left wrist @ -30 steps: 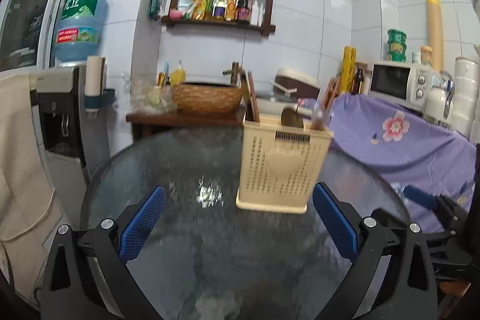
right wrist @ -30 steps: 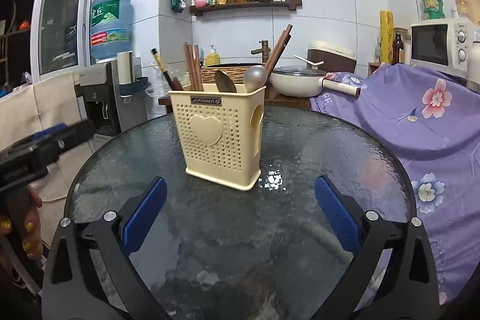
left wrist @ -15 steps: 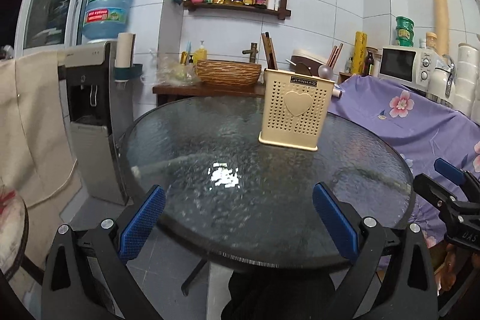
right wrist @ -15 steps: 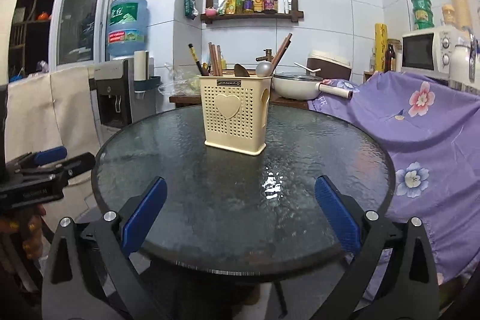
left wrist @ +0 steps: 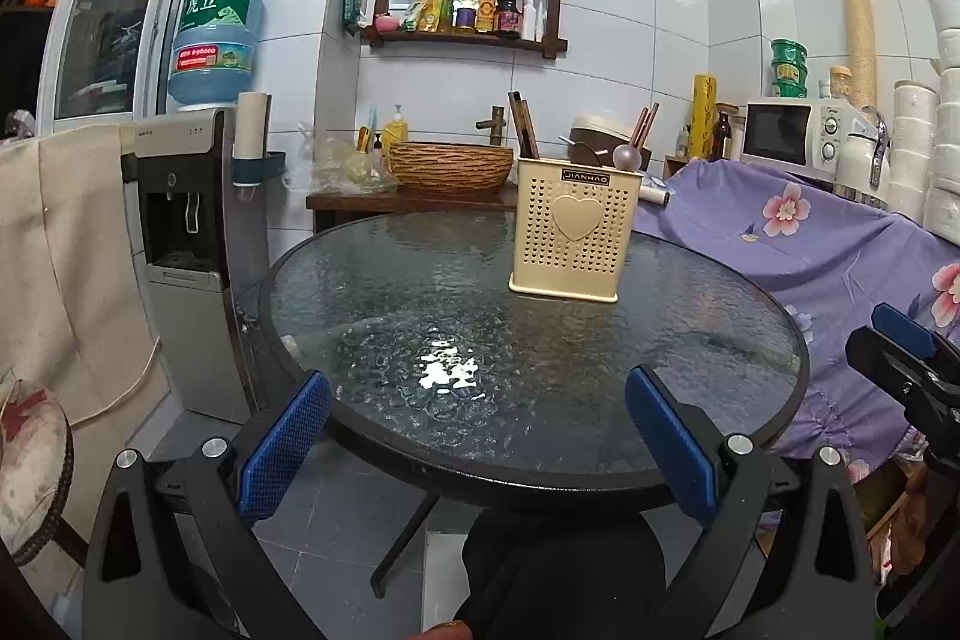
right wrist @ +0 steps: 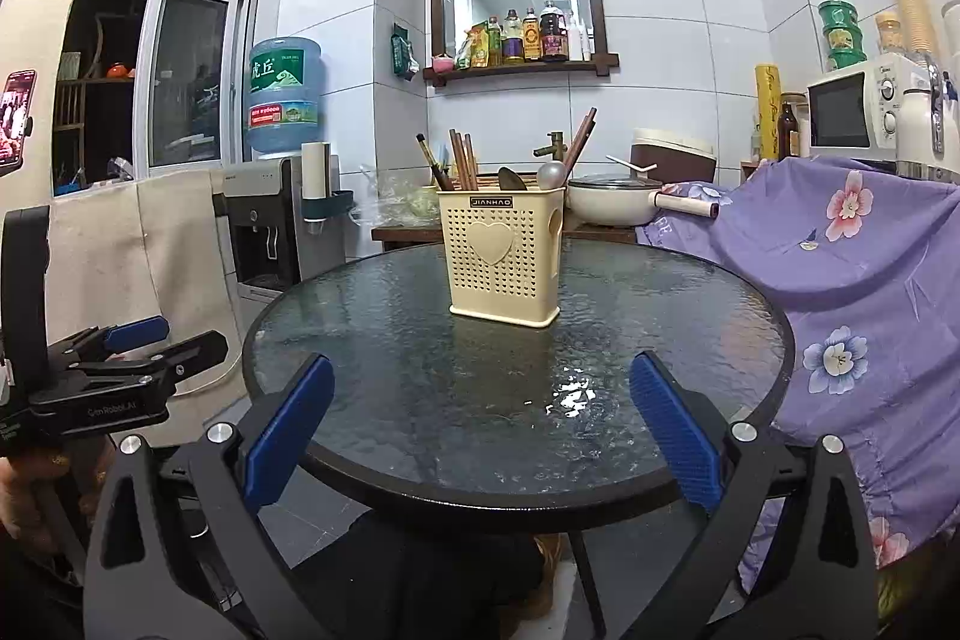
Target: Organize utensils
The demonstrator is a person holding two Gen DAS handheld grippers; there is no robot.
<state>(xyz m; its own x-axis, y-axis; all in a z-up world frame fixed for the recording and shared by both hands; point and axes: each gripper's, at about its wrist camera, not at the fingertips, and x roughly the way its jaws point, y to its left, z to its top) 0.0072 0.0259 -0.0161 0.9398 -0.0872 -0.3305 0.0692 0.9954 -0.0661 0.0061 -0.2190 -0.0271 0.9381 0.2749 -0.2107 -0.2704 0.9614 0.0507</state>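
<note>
A cream perforated utensil holder (left wrist: 571,237) (right wrist: 503,261) with a heart on its front stands upright on the round glass table (left wrist: 420,316) (right wrist: 660,328), right of centre. Chopsticks (right wrist: 463,160), spoons (right wrist: 551,174) and a brush (right wrist: 429,160) stick out of its top. My left gripper (left wrist: 477,451) is open and empty, held back past the table's near edge. My right gripper (right wrist: 480,436) is also open and empty, at the near edge. Each gripper shows in the other's view, the right one (left wrist: 912,358) and the left one (right wrist: 132,352).
A water dispenser (left wrist: 186,232) with a blue bottle stands left of the table. A purple flowered cloth (left wrist: 810,244) covers furniture on the right, with a microwave (left wrist: 792,133) behind. A wicker basket (left wrist: 450,167) and a pan (right wrist: 612,207) sit on the back counter. A beige cloth (left wrist: 66,244) hangs at left.
Both grippers have pulled back from over the table to beyond its near edge, so the holder looks smaller and farther. Both stay open and empty.
</note>
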